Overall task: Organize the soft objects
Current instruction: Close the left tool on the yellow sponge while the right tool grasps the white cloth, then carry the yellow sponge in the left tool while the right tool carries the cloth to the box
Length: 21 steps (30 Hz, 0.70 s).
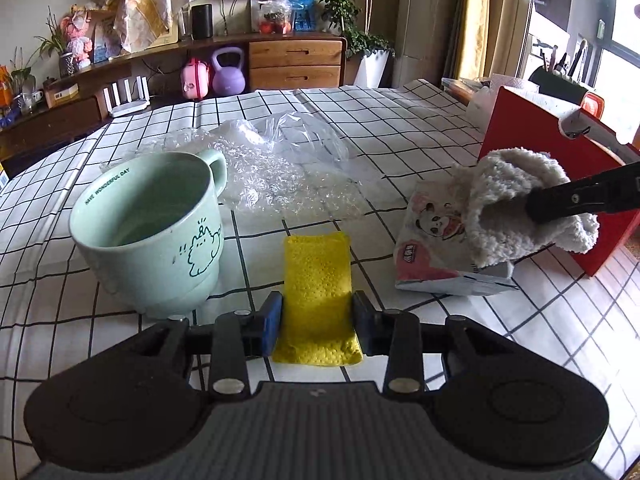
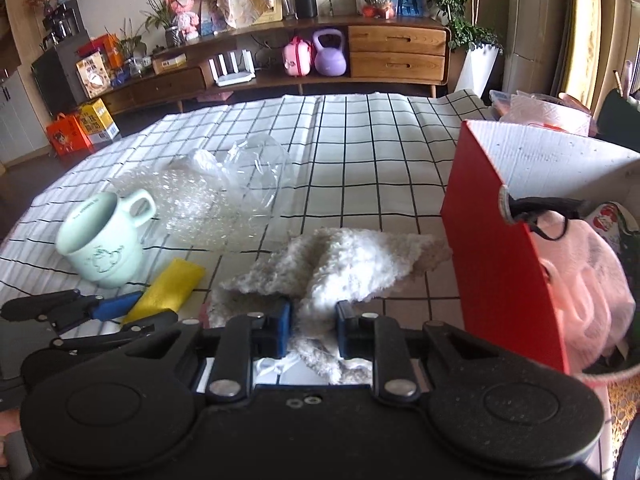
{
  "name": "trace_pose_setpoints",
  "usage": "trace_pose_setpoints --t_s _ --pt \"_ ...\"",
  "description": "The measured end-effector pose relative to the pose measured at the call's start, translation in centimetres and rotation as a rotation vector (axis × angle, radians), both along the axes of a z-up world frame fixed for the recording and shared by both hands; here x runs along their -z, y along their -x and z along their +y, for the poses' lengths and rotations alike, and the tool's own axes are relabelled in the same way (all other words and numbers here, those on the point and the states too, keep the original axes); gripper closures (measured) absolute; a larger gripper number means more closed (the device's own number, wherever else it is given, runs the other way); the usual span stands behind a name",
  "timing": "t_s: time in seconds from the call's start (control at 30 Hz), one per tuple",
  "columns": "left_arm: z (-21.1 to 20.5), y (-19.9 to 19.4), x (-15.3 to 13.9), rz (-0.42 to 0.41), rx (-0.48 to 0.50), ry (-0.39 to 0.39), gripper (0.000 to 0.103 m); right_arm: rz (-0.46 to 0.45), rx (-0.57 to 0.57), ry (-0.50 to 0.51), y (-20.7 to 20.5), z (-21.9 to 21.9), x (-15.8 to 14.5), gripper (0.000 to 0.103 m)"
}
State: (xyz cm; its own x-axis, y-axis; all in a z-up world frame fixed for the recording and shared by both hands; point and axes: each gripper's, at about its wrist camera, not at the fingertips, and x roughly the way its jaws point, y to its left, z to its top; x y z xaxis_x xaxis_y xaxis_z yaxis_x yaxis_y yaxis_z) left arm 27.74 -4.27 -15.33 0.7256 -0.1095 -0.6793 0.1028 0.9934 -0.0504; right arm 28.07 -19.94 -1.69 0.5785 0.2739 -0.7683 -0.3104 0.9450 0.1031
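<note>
Right wrist view: right hand-held gripper (image 2: 313,322) clamped on fluffy white cloth (image 2: 344,264), bunched, limp, light, beside red box (image 2: 500,248). Left hand-held gripper (image 1: 316,322) pinched narrow on yellow sponge (image 1: 318,276), near mug (image 1: 156,232) on checked surface (image 1: 400,120). Springy; mid-body grip judged secure.

I'm working in a home living room: at the far wall stands a wooden sideboard (image 2: 396,54) with drawers, a purple kettlebell (image 2: 329,54) and pink toy case (image 2: 297,57) beneath it, potted plants (image 2: 460,12) far right, and a grid-patterned tablecloth (image 2: 360,152) nearby.
</note>
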Motion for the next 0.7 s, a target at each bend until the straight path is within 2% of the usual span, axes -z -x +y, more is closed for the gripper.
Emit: trace_pose_setpoints --t_s 0.33,0.7 --pt "-0.4 3.8 -4.5 -0.03 -0.014 0.041 0.067 -0.042 -0.021 -0.06 4.5 -1.6 -4.3 0.082" --pt "-5.0 6.8 -11.1 -0.129 0.071 0.055 0.067 -0.112 -0.031 -0.09 8.9 -4.5 -9.3 0.081"
